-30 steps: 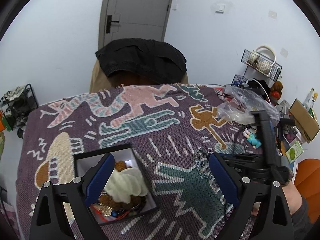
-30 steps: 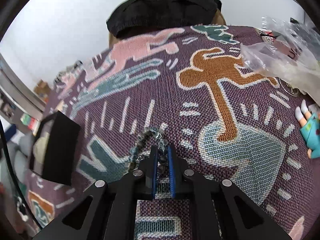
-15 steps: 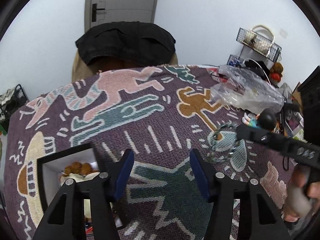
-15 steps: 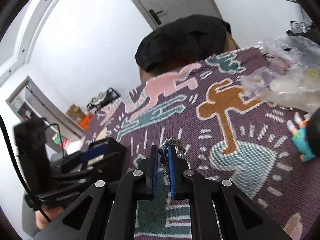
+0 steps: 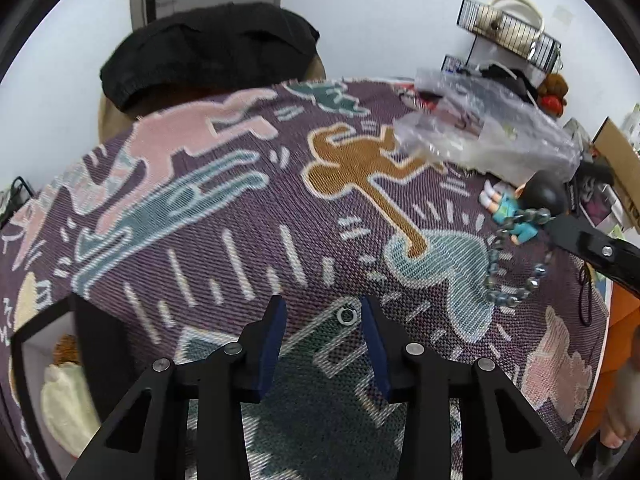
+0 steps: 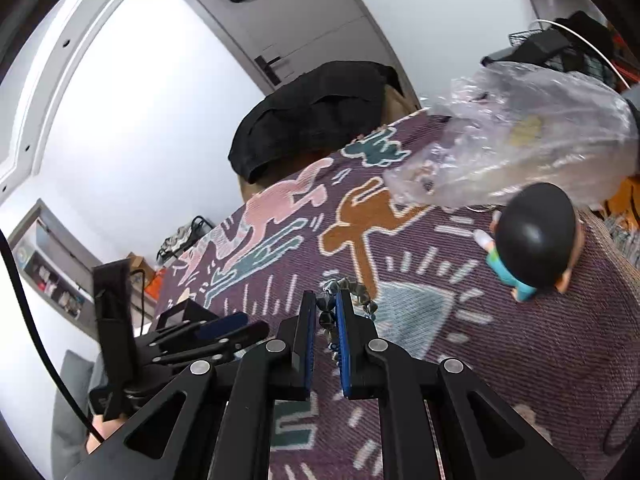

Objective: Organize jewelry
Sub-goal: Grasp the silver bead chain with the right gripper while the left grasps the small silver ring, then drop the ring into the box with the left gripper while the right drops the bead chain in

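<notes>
My right gripper (image 6: 323, 303) is shut on a grey-blue beaded bracelet (image 6: 352, 292) and holds it above the patterned cloth; in the left wrist view the bracelet (image 5: 500, 268) hangs from the right gripper's black fingers (image 5: 588, 240). My left gripper (image 5: 322, 314) is open and low over the cloth, with a small silver ring (image 5: 346, 315) lying between its fingertips. A black jewelry box (image 5: 24, 344) with a cream pouch inside (image 5: 64, 404) stands open at the lower left.
A patterned purple cloth (image 5: 224, 216) covers the table. A clear plastic bag (image 5: 480, 128) and a small figurine with a black head (image 6: 532, 236) lie at the right. A chair with a black garment (image 5: 208, 48) stands behind the table. Wire baskets (image 5: 508, 32) sit far right.
My right gripper has lifted the bracelet off the cloth and carried it up and to the right. My left gripper has moved forward from the box to the ring and narrowed its opening.
</notes>
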Available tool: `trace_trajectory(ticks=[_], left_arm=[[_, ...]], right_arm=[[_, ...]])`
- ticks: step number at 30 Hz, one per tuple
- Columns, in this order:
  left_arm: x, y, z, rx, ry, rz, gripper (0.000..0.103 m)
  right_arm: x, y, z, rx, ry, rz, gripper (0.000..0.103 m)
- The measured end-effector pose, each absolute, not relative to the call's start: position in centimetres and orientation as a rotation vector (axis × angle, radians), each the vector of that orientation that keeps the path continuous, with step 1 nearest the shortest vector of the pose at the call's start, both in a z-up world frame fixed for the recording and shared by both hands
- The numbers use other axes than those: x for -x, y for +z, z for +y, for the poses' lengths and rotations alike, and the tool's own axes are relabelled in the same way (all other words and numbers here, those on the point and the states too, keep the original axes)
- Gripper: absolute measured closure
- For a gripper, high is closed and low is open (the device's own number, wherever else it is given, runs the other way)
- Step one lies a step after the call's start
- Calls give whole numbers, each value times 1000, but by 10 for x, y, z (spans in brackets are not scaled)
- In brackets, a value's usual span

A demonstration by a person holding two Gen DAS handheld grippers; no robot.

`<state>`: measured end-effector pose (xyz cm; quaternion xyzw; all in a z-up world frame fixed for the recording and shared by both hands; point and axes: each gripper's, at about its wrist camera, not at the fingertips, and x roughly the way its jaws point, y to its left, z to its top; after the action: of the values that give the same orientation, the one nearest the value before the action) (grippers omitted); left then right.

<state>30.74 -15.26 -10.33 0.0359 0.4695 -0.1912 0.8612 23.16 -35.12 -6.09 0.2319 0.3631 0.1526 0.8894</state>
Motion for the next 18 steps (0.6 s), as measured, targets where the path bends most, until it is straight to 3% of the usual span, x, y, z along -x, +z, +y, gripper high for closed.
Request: trace_trajectory(ticks=[13, 18], left_arm=[[-307, -130, -180, -209, -402, 975, 65], [-307, -132, -185, -230, -420, 943, 75]], right_arm=[[-209, -69, -371, -496, 289, 721, 92], [-203, -70, -368, -476, 289, 713, 92]])
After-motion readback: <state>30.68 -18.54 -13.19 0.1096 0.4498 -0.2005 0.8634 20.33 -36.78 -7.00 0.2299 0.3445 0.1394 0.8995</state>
